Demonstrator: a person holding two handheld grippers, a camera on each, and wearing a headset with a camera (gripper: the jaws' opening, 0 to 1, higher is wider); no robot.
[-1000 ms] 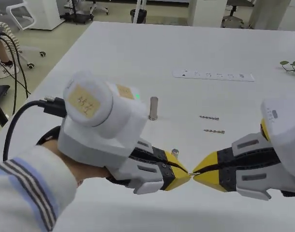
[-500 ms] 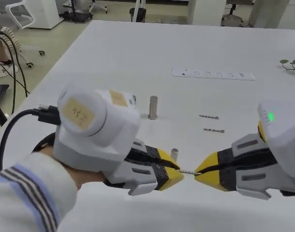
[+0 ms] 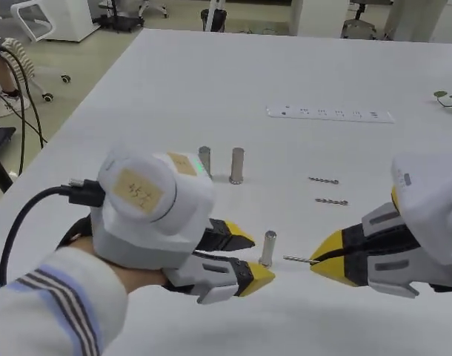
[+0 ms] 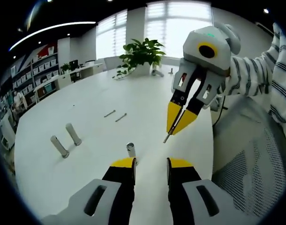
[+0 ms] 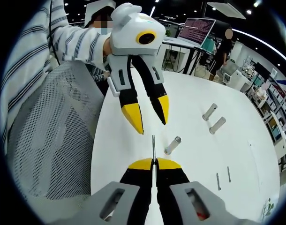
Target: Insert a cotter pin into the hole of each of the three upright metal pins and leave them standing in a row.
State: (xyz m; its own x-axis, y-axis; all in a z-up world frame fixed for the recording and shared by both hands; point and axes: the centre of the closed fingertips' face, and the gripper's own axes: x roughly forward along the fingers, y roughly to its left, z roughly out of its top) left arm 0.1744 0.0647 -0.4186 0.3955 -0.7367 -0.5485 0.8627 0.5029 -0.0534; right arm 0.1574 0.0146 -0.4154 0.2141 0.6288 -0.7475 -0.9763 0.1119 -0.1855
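— Cotter pin [image 3: 296, 259]: where is it in the head view?
— Level above the table [image 3: 211, 89], pinched at its tail by the right gripper [image 3: 315, 261], tip aimed at the nearest metal pin [image 3: 268, 248] and just short of it. The left gripper [image 3: 262, 256] gapes beside that metal pin, probably to steady it.
— Left gripper view?
— Jaws wide apart; the cotter pin slants down toward the metal pin.
— Right gripper view?
— Jaws clamped on the cotter pin, which runs straight ahead along them, with the metal pin just off its tip.
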